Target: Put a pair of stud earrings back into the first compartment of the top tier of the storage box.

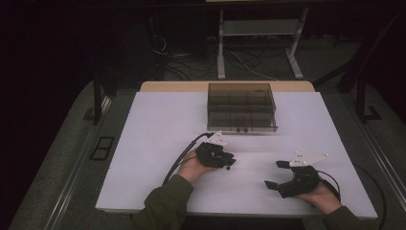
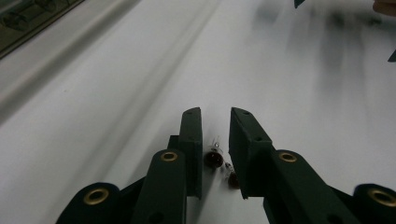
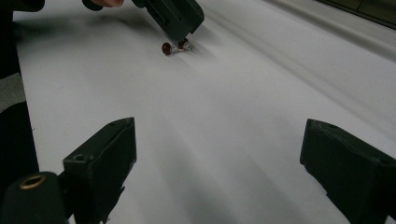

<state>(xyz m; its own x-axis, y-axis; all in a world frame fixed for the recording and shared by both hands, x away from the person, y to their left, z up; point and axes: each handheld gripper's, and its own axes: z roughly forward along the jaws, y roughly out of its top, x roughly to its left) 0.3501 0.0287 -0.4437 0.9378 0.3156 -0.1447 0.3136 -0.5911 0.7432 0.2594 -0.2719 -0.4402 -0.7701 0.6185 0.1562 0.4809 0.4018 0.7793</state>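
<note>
- The left tongs sit low over the white tabletop, just left of its middle, held in the person's left hand.
- In the left gripper view the jaws stand narrowly apart, with two small dark-red bulbs lying on the tabletop in the gap between them; whether the jaws touch the bulbs I cannot tell.
- From the right gripper view the same bulbs show just under the tip of the left tongs, one red end pointing out to the side.
- The right tongs rest near the front right of the tabletop in the person's right hand, jaws spread wide with nothing between them.
- The two tongs are well apart from each other.
- A smoky, see-through box with compartments stands at the far side of the tabletop, behind the left tongs.
- Cables trail back from each gripper toward the person.
</note>
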